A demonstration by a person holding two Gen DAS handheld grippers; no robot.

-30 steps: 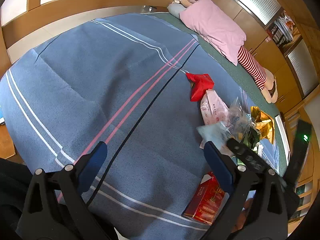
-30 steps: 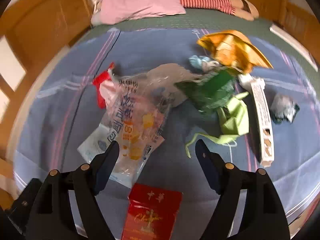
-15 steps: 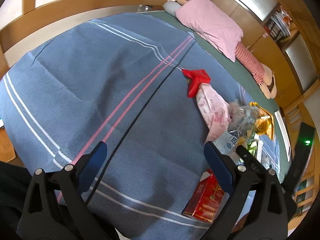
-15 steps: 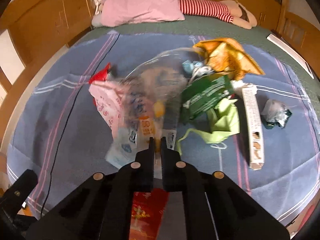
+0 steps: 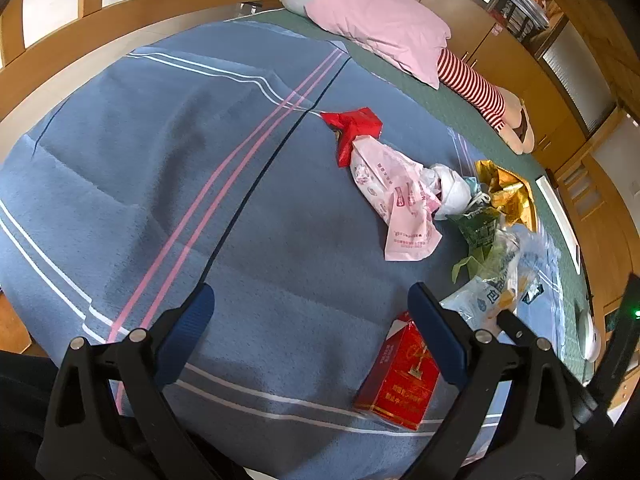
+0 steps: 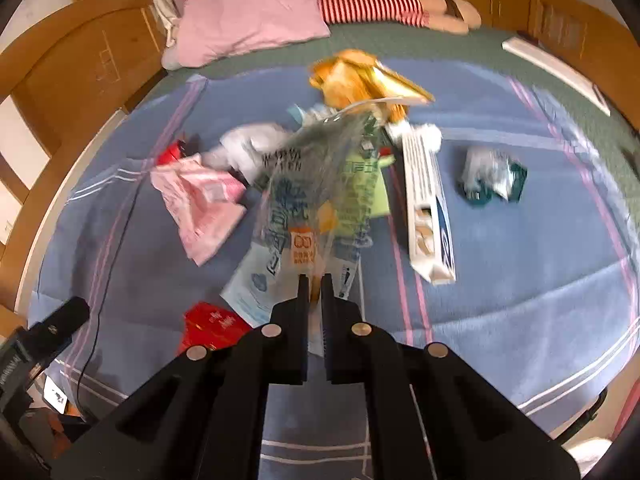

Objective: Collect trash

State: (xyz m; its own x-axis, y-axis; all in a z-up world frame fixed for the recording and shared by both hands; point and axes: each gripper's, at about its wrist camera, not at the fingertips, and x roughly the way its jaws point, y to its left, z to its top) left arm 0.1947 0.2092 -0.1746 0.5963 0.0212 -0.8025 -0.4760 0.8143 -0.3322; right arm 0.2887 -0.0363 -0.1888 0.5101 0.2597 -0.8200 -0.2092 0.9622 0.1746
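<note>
Trash bag (image 6: 304, 200), clear with blurred blue print, pinched by right fingers (image 6: 315, 286); left fingers (image 5: 424, 312) wide.

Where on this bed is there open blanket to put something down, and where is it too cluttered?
Free: the wide blue blanket beyond the pink stripes, away from the litter, and the stretch past the long white box. Crowded: the heap around the pink bag, gold wrapper and red packet.

Blue blanket (image 5: 120, 168), pink and white stripes; pink pillow (image 6: 248, 16); red box (image 5: 396, 376); gold wrapper (image 6: 360, 76).
</note>
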